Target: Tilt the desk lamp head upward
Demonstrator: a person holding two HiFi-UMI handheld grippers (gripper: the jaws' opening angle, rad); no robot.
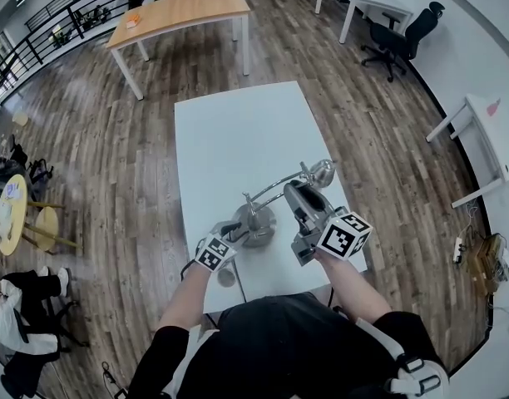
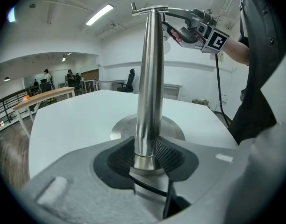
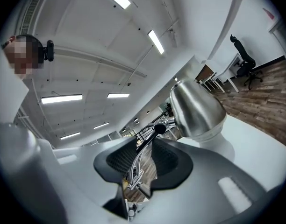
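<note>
Head view: a white table (image 1: pixel 229 131) stood on a wood floor, with a metal desk lamp near its near edge. The lamp's round base (image 1: pixel 259 224) sat on the tabletop. A thin curved arm (image 1: pixel 275 185) ran from the post to the lamp head (image 1: pixel 322 173), which lay to the right of the base and above the table. The left gripper (image 1: pixel 236 228) reached in at the base from the near left. The right gripper (image 1: pixel 298 191), its marker cube towards the person, reached in just behind the lamp head.

Left gripper view: the left gripper (image 2: pixel 145 155) was clenched on the lamp's upright post (image 2: pixel 149 78), both dark pads pressed against its foot just above the base (image 2: pixel 122 127). The post rose straight up to a crossbar at the top of the picture. The right gripper (image 2: pixel 180 31) was high at the upper right, beside the post's top.

Right gripper view: the right gripper (image 3: pixel 144 149) was not clamped. The arm (image 3: pixel 137 164) ran lengthwise through the gap between its two pads, close to the left one, with floor visible between the arm and the right pad. The lamp head (image 3: pixel 196 108) hung just beyond the jaw tips, to the upper right, its wide mouth turned down towards the table (image 3: pixel 260 134).
</note>
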